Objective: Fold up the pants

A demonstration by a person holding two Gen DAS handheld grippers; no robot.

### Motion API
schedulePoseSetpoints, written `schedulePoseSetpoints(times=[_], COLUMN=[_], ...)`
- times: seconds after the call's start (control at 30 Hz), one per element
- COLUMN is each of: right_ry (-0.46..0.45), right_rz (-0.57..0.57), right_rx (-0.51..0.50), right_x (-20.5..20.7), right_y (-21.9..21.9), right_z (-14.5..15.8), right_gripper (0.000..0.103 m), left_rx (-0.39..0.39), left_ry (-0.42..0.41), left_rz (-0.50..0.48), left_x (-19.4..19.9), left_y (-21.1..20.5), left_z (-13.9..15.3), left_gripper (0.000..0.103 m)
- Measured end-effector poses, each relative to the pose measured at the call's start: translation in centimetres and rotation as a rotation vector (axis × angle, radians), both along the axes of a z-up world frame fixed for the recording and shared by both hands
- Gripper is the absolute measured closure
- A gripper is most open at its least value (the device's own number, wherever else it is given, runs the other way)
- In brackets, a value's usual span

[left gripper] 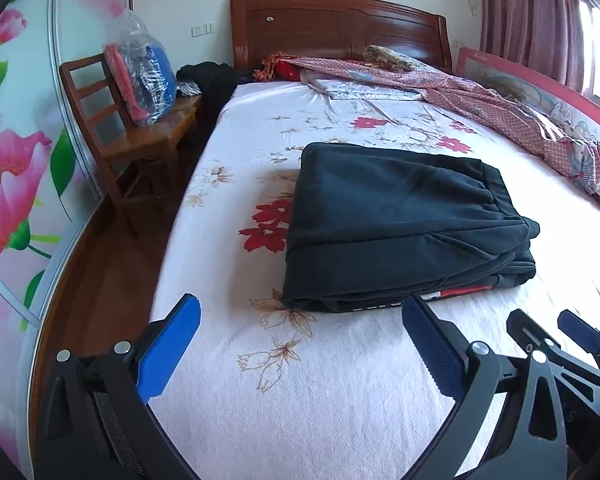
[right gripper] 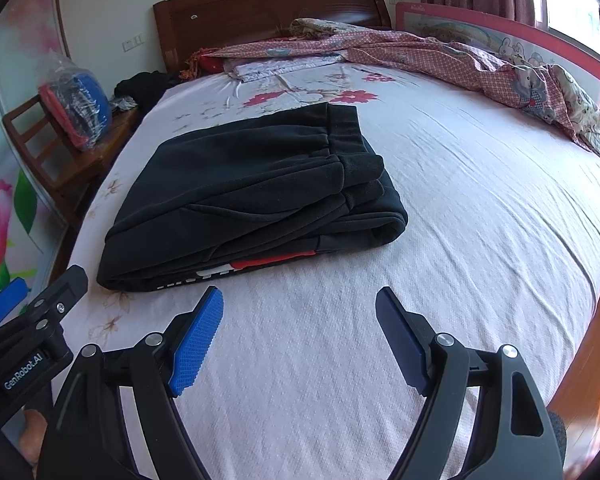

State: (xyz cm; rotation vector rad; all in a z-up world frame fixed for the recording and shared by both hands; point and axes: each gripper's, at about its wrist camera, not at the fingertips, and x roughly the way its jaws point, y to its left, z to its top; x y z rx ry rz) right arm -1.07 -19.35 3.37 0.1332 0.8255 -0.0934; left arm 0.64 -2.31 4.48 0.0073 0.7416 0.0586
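While both tools hover above the near end of the bed [right gripper: 480, 208], the black pants [right gripper: 252, 196] lie folded into a compact, layered bundle on the flowered sheet, around the middle of the mattress. Its stacked edges face the cameras, with a strip of red and white print showing along the bottom layer. The left tool [left gripper: 300, 320] stands wide, blue pads apart and nothing between them, just short of the bundle's near edge. The right tool [right gripper: 300, 304] is likewise spread wide and holds nothing, its tips clear of the cloth and over bare sheet. Each tool shows at the edge of the other's view, side by side. Farther back, a checked pink quilt [right gripper: 440, 60] is bunched along the far side toward the wooden headboard [left gripper: 336, 28]. Beside the bed, a wooden chair [left gripper: 140, 136] carries a clear plastic bag of clothes [left gripper: 144, 76], and a flower-printed wardrobe door [left gripper: 16, 184] fills the left of the left wrist view.
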Motion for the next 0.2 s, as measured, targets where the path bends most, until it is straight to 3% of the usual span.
schedulePoseSetpoints(times=[0.2], right_ry=[0.002], right_rz=[-0.019], right_rx=[0.007], right_x=[0.1], right_y=[-0.7], right_z=[-0.1], right_gripper=[0.025], left_rx=[0.008], left_ry=[0.109], left_rz=[-0.015], left_x=[0.9], left_y=[-0.3], left_z=[-1.4], left_gripper=[0.002])
